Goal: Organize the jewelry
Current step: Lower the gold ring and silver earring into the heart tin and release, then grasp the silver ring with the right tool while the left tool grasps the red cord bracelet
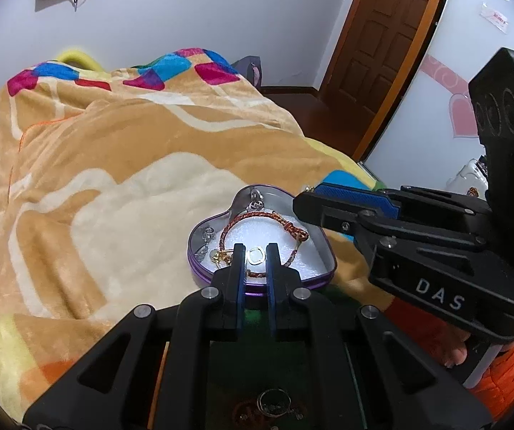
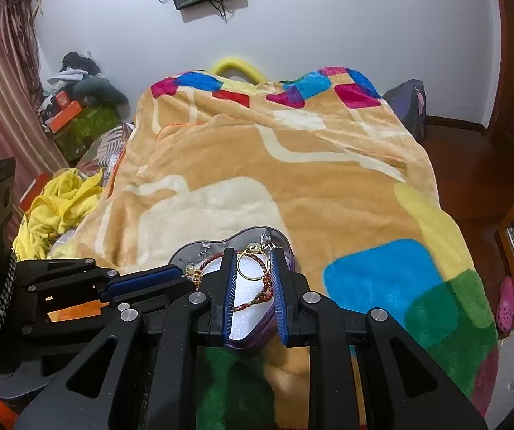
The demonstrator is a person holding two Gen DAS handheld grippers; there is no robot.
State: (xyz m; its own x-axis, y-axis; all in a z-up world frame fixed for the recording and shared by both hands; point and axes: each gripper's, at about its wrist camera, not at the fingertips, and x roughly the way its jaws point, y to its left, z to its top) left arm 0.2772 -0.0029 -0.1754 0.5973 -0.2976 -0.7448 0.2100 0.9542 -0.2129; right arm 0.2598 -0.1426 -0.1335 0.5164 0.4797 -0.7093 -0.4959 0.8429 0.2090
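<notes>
A purple heart-shaped tin [image 1: 199, 268] lined with white foam lies on the blanket-covered bed. It holds a red braided bracelet [image 1: 257, 216], silver pieces and gold pieces. My left gripper [image 1: 256, 251] sits over the tin's near edge, its jaws narrowly apart around a small gold ring [image 1: 255, 254]. My right gripper [image 2: 255, 261] hovers over the same tin [image 2: 253, 344], jaws apart, with a gold hoop [image 2: 251, 267] and the bracelet [image 2: 257, 295] between them. The right gripper [image 1: 314, 197] enters the left wrist view from the right.
An orange and cream blanket [image 2: 292, 165] with coloured patches covers the bed. Yellow clothes [image 2: 59, 208] and boxes lie at its left. A wooden door [image 1: 389, 32] and dark floor are at the right. A ring-like object [image 1: 273, 401] lies below the left gripper.
</notes>
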